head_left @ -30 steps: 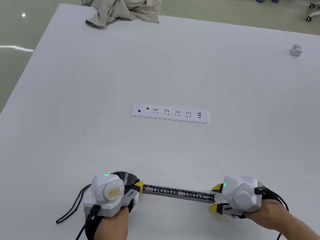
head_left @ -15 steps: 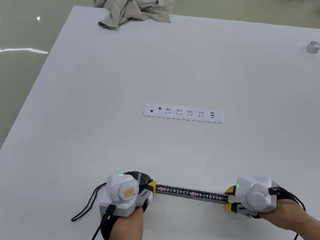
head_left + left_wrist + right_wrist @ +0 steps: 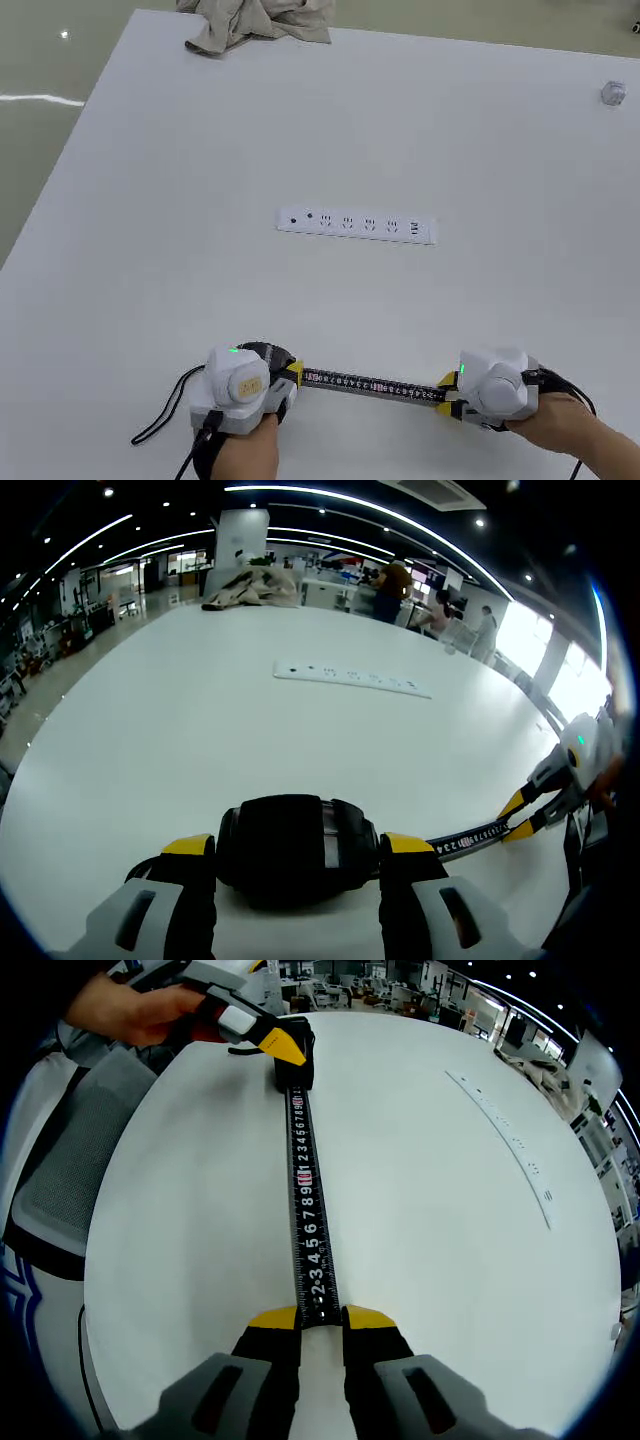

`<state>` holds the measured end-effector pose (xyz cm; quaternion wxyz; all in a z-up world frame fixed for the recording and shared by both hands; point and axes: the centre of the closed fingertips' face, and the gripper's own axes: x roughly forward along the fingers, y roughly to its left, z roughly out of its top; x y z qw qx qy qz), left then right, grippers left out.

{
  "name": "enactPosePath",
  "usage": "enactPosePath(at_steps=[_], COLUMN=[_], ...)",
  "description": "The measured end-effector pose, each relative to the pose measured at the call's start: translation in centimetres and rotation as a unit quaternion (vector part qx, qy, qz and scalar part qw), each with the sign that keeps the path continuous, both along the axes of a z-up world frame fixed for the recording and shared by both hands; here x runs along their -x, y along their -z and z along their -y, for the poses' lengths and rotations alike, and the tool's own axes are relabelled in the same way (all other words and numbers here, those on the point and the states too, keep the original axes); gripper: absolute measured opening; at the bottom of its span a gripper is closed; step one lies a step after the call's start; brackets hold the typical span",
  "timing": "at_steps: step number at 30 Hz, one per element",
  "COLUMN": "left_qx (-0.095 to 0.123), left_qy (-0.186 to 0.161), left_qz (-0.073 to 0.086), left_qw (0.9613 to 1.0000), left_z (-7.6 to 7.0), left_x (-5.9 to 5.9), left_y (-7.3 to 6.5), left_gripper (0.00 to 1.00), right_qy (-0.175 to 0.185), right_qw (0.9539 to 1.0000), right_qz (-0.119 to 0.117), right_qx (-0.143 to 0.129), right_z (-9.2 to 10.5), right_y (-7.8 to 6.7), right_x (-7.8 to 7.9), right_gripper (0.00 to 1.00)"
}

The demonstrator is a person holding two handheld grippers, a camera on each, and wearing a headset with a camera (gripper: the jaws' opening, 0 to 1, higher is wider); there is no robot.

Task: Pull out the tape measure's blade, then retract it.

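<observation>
- Left tool [image 3: 298, 852] is clamped across the black case [image 3: 270, 358] of the tape measure, one jaw on each flat side. The case sits low at the near edge of the counter [image 3: 200, 180].
- Right tool [image 3: 320, 1315] is pinched on the free end of the blade [image 3: 305, 1200], jaws pressed almost together on it.
- The blade runs straight between the two tools, numbers up, low over the counter (I cannot tell whether it touches).
- My guess at the case: rigid, compact, a bit of weight, and smooth-sided, so a firm hold across the widest part suits it.
- My guess at the blade: thin, springy metal, slick-faced, and likely to kink if bent sideways. I hold it at the very tip and keep the pull in line.
- I expect a spring to tug it back, so the return should be eased.
- The power strip [image 3: 357, 224] lies well apart from the work.
</observation>
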<state>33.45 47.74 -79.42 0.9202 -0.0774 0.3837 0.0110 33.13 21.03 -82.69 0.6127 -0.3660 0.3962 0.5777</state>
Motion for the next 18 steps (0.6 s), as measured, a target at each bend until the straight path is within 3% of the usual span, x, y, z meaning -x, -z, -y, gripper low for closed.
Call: enactPosePath(at_steps=[11,18], left_qx=[-0.002,-0.005], left_qy=[0.002,0.004], left_qz=[-0.004,-0.007], left_qw=[1.0000,1.0000], left_z=[0.01,-0.01], left_x=[0.01,0.03], left_y=[-0.01,0.02], left_gripper=[0.62,0.61], right_qy=[-0.013,-0.031], right_qw=[0.9999,0.9992], right_qz=[0.004,0.026], right_qx=[0.003,0.005], right_z=[-0.04,-0.22], right_y=[0.00,-0.21], right_x=[0.05,0.13], right_gripper=[0.15,0.14])
